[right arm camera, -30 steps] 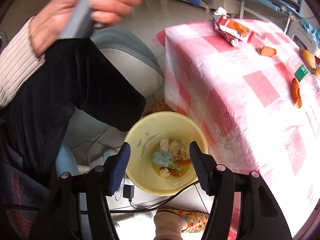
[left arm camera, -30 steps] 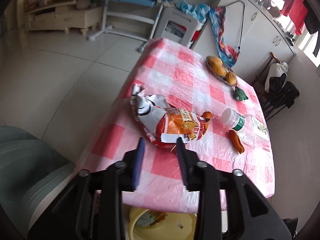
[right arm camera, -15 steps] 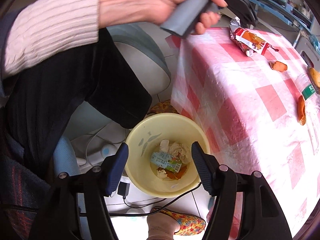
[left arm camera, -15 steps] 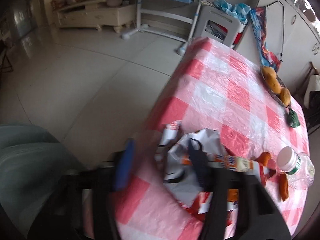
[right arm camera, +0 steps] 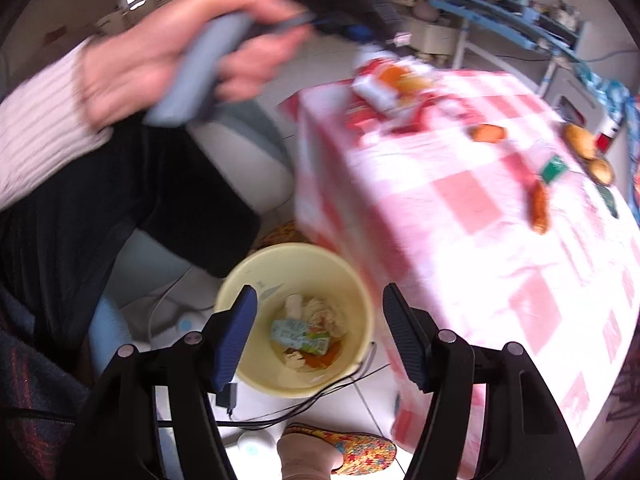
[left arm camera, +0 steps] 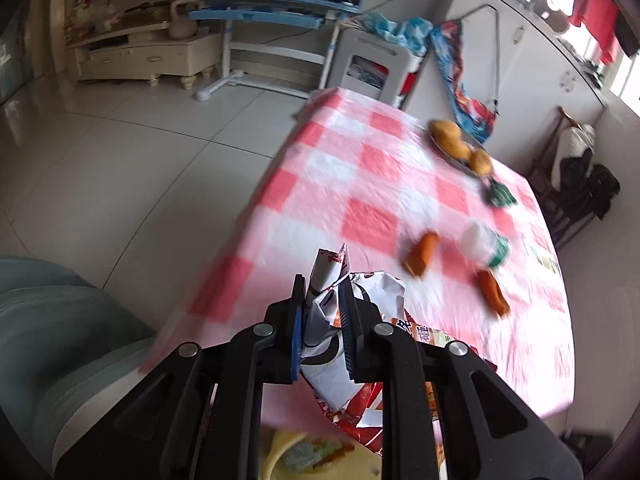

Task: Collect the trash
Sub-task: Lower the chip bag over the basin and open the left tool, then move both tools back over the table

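Note:
My left gripper (left arm camera: 322, 292) is shut on a crumpled red, white and orange snack bag (left arm camera: 340, 340) and holds it above the near edge of the pink checked table (left arm camera: 360, 184). The bag also shows blurred in the right wrist view (right arm camera: 394, 88), hanging from the left gripper. My right gripper (right arm camera: 318, 314) is open and empty, hovering over a yellow trash bin (right arm camera: 240, 280) on the floor beside the table. The bin holds wrappers and peel. Orange peel pieces (left arm camera: 420, 254) and a plastic bottle (left arm camera: 486, 246) lie on the table.
A plate of oranges (left arm camera: 460, 144) stands at the table's far side. A grey-green seat (left arm camera: 48, 340) is left of the table. The person's leg (right arm camera: 120, 200) and slippered foot (right arm camera: 340, 448) are by the bin, with a cable (right arm camera: 280, 412) on the floor.
My left gripper reached the snack bag, shut on its top end and lifted it off the table toward the near edge. My right gripper stayed open over the bin.

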